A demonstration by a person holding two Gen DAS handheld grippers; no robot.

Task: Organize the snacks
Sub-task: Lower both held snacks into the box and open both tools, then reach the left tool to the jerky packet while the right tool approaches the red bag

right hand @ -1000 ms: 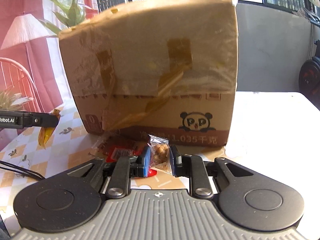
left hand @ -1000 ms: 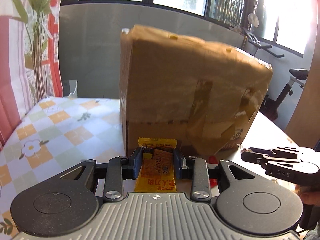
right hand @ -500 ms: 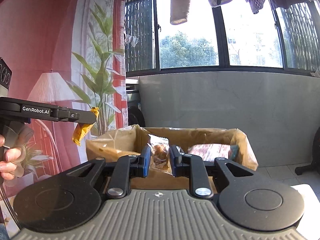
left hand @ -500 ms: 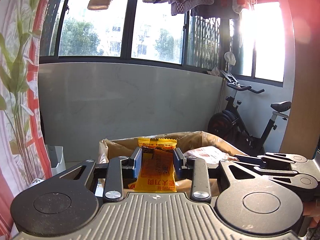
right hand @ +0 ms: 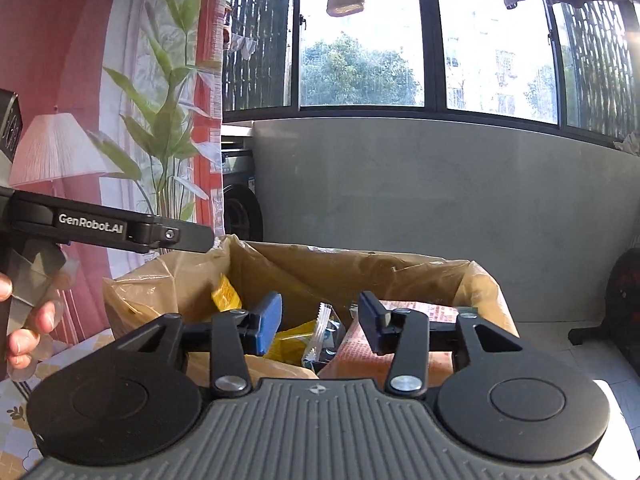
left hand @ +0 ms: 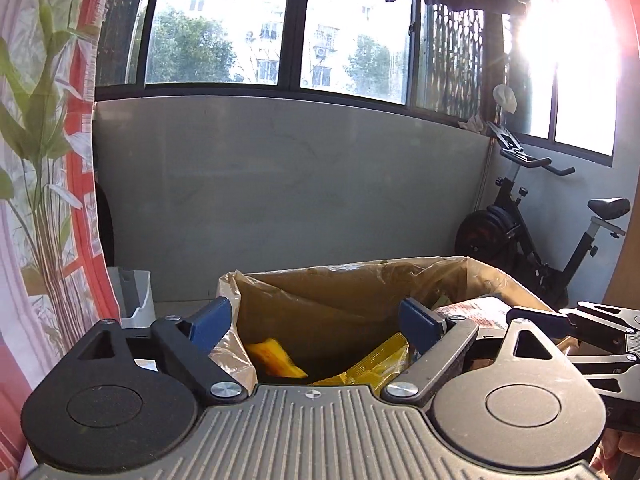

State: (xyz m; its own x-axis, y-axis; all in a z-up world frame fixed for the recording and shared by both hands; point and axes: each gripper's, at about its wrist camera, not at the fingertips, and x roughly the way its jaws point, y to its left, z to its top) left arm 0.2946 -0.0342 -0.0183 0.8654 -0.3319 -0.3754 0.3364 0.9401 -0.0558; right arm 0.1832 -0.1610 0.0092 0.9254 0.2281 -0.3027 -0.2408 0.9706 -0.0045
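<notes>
Left wrist view
- Left gripper [left hand: 316,320]: jaws opening, already spread wide, with nothing pressed between the blue pads. A second ago they were clamped on an orange-yellow snack packet down at table level beside the cardboard box.
- Orange-yellow snack packet [left hand: 274,358]: blurred, below the open jaws and inside the cardboard box [left hand: 352,276]; it looks to be dropping in. A second yellow packet [left hand: 372,360] lies just right of it in the box.
- Box: open top, lined with a clear plastic bag. A second ago only its closed-looking side filled the view; now the view looks down into it.
- Right gripper [left hand: 532,320]: reaches in from the right edge over the box's far side; its jaws cannot be judged from here.
- Writing: red print on a pale packet [left hand: 476,312] in the box, too small to read.

Right wrist view
- Right gripper [right hand: 320,320]: jaws opening, about half apart. A second ago they pinched a small clear packet of nuts low on the table.
- Clear packet [right hand: 320,336]: hangs between the pads, seemingly touching neither, over the yellow packets in the box.
- Left gripper [right hand: 200,240]: arm crosses from the left above the box corner, a hand [right hand: 24,320] beneath it.
- Writing: "GenRobot.AI" on the left gripper's arm; red print on the pale packet, unreadable.

Meaning for the task
- Judgement: both snacks are being let go into the box, so this pair is nearly stowed.
</notes>
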